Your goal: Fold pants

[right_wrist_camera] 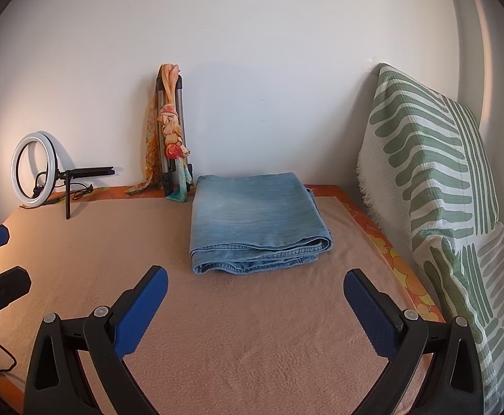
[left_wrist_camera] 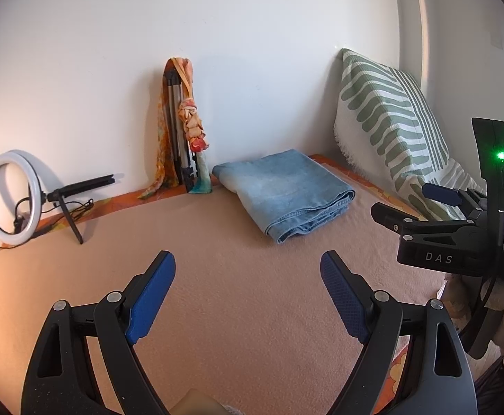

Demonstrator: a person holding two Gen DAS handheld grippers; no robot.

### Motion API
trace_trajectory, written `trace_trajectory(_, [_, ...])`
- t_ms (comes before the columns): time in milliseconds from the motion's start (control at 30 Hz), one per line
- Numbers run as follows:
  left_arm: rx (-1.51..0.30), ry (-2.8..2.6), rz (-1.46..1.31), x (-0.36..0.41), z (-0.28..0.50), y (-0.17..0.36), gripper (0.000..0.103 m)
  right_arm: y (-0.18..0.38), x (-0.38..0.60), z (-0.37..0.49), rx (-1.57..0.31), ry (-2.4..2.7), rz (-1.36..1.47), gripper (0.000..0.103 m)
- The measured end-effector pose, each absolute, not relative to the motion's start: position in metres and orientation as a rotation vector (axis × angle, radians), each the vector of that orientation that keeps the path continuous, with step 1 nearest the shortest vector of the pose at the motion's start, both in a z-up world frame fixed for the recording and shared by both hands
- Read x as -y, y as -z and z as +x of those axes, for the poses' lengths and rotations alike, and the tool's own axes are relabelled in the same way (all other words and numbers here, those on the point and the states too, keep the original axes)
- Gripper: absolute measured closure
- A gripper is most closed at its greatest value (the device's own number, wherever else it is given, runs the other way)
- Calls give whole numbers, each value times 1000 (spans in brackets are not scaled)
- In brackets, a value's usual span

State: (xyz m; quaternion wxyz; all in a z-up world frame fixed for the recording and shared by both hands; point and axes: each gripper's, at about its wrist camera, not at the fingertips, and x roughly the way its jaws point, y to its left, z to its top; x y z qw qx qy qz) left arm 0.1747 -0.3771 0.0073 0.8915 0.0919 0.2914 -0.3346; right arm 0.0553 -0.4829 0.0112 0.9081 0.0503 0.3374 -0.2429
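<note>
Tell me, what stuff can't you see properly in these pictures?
- Folded jeans: inner layers, waistband and pockets are hidden by the top layer in both views.
- Tripod: the tied scarf partly covers it in both views.
- Right gripper: in the left wrist view, its own body hides one finger.
- Striped cushion: the right wrist view's edge cuts off its lower end.

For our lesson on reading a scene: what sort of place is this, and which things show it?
Probably a bedroom at home, on a bed: a striped cushion leans on the wall, folded jeans lie on the blanket, and a ring light stands nearby.
</note>
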Motion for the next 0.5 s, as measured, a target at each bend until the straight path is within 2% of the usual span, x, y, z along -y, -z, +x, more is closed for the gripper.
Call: trace_trajectory(500, [-600, 698, 188, 377, 172, -8, 17, -12, 477, 55, -695, 502, 103, 0])
